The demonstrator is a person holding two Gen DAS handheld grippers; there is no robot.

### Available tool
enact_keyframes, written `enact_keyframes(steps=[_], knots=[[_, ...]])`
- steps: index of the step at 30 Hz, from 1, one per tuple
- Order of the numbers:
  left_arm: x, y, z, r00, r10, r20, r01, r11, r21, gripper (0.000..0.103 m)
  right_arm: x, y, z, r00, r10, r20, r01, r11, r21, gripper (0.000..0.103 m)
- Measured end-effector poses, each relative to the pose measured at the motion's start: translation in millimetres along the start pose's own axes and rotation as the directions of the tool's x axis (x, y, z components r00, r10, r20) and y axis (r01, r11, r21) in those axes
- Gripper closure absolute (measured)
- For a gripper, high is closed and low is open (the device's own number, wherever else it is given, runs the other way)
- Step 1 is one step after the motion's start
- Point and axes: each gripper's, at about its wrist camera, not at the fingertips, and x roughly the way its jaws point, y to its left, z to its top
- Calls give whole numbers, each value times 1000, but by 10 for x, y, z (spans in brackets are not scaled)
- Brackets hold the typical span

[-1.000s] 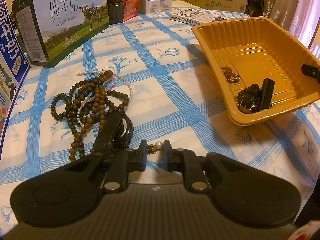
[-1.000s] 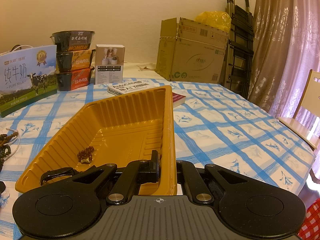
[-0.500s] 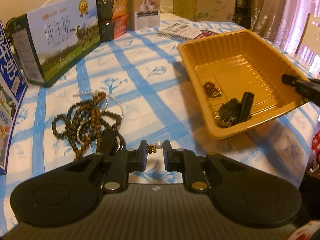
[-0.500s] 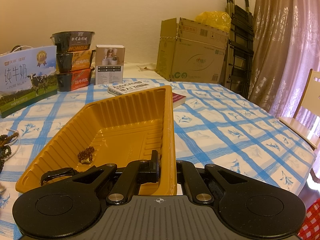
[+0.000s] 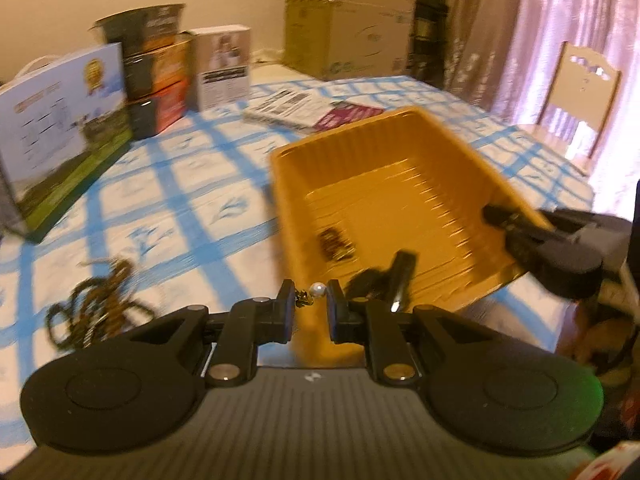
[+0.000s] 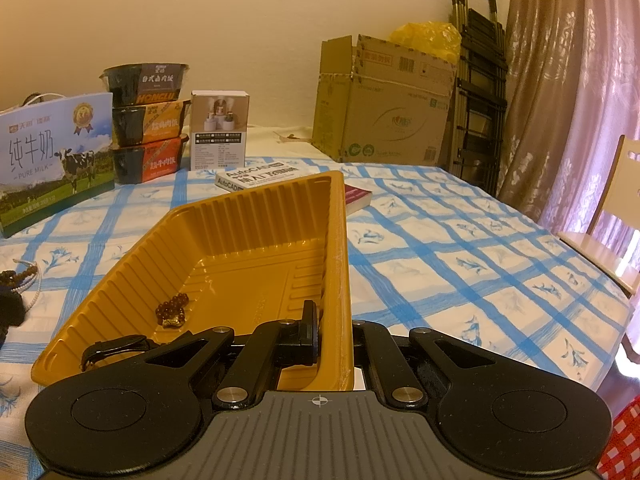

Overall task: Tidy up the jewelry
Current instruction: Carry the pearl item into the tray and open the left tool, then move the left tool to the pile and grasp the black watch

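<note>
Blue-and-white checked cloth (image 6: 460, 264) is covering the counter; cardboard box (image 6: 384, 116) and curtain (image 6: 572, 80) are sitting at the far wall.

Left claw (image 5: 311, 304) is gripping a small pearl-and-gold trinket (image 5: 310, 293) between its tips, jaws nearly closed on it, hanging above the cloth just left of the near left corner of the ribbed orange plastic tray (image 5: 384, 168). Left wrist view is motion-blurred.

Right claw (image 6: 332, 340) is clamping the tray's near right wall (image 6: 338, 280), jaws closed on it: one finger (image 6: 308, 320) is sitting inside the tray, the other outside and hidden by the wall. Same claw is showing at the right of the left wrist view (image 5: 516, 228).

Tray is already holding a small brown bead bracelet with a gold charm (image 6: 173, 312) on its floor and a black strap item (image 6: 116, 348) in the near left corner.

Pile of dark wooden bead strands (image 5: 92, 304) is lying on the cloth to the left, well apart from the tray. White bead strand (image 6: 30, 292) is lying with it.

Milk carton box (image 6: 56, 160), stacked food bowls (image 6: 148, 120), small white box (image 6: 220, 132) and a book (image 6: 256, 176) are standing at the far left.
</note>
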Motion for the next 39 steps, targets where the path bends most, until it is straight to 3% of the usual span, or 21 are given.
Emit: enact_keyframes(steps=[5,21,24,33,39], knots=[[268,-155,177,999,-32,2,32,999,16,89,15,10,1,1000,4,-2,-4,1000,5,99],[837,-267,378,998,-22,-52,25,997,67,88,19,6,-9,1000,7,-2,-7,1000,9,99],[818,-266,403,999,-18,-39,21,997,72,79,22,1,-13,1000,7,-2,-7,1000,10,99],[429,-52,544,999,5,53,-6,1000,24,70,31,10,-10,1000,7,-3,-7,1000,13,99],[16,302,575,989,92,115,-91,996,-9,67,31,6,-11,1000,7,-3,-7,1000,13,99]])
